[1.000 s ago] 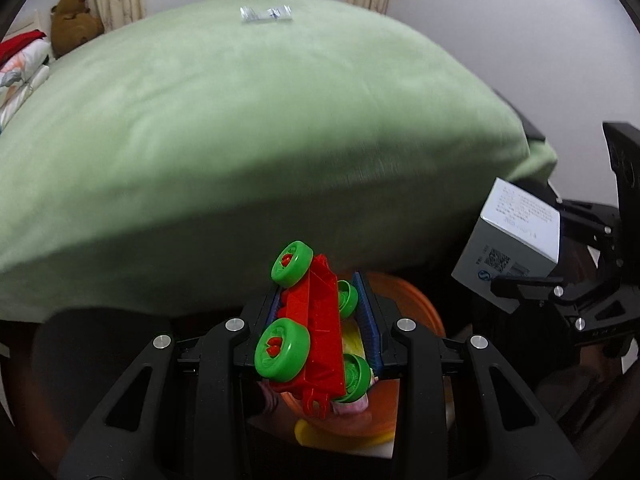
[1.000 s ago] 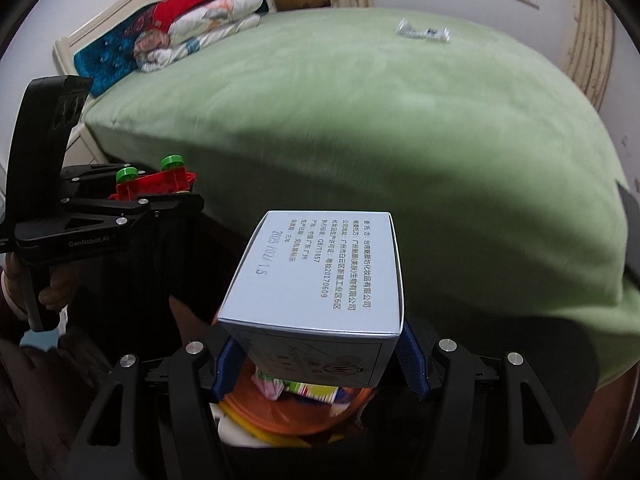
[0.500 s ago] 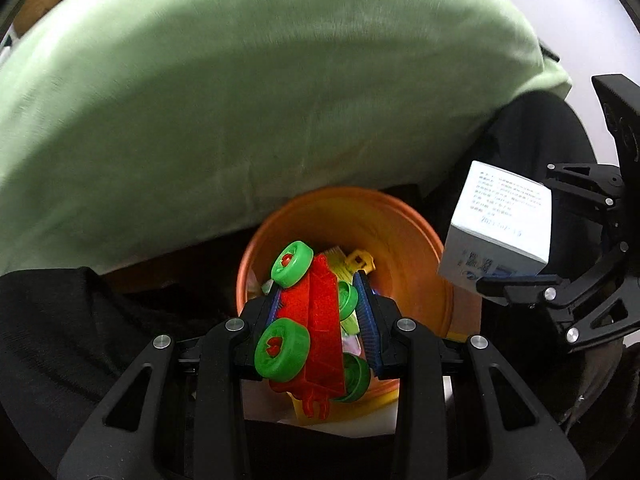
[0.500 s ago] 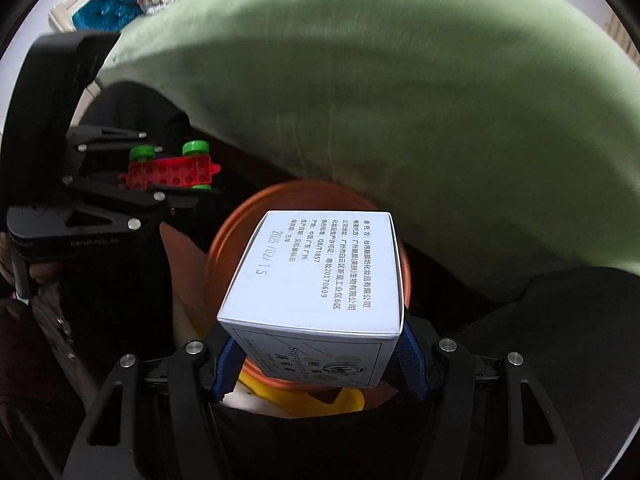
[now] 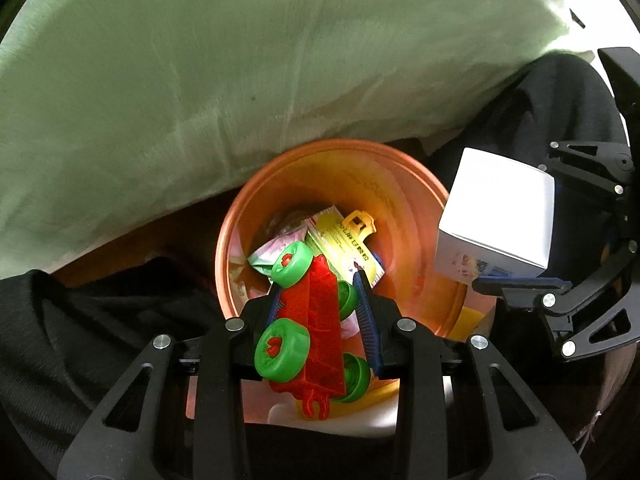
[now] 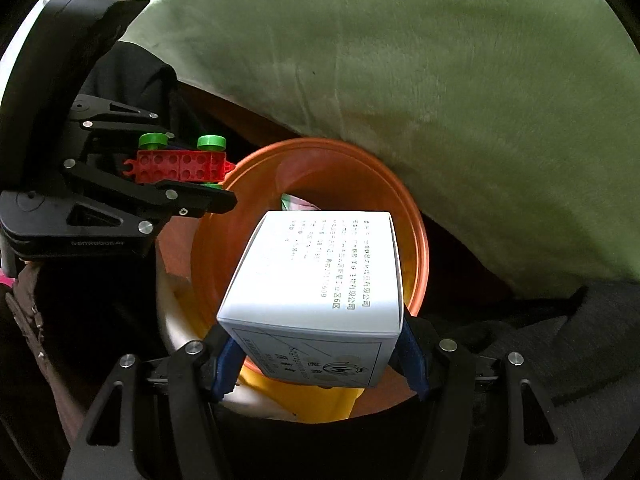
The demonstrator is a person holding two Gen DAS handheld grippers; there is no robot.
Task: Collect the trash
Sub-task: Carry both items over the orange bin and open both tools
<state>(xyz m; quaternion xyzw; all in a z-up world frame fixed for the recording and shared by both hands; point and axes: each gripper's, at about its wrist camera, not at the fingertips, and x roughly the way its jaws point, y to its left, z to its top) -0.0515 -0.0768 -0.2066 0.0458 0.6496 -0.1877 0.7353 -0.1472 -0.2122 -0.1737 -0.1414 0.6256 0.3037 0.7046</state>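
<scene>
My left gripper [image 5: 320,316] is shut on a red toy car base with green wheels [image 5: 310,320], held over the near rim of an orange bin [image 5: 400,184]. The toy also shows in the right wrist view [image 6: 180,166], left of the bin [image 6: 360,160]. My right gripper [image 6: 320,344] is shut on a white printed carton [image 6: 324,276], held over the bin's near side. The carton also shows in the left wrist view [image 5: 496,224], at the bin's right rim. Wrappers and a yellow package [image 5: 344,244] lie in the bin.
A bed with a green blanket [image 5: 240,60] rises right behind the bin. Dark cloth [image 5: 80,320] lies at the left and at the right [image 6: 580,340] of the bin. A yellow and white object [image 6: 316,400] sits under the bin's near edge.
Both grippers have tilted down and moved in over the orange bin, each still holding its object. The bed top and room have slid out of view.
</scene>
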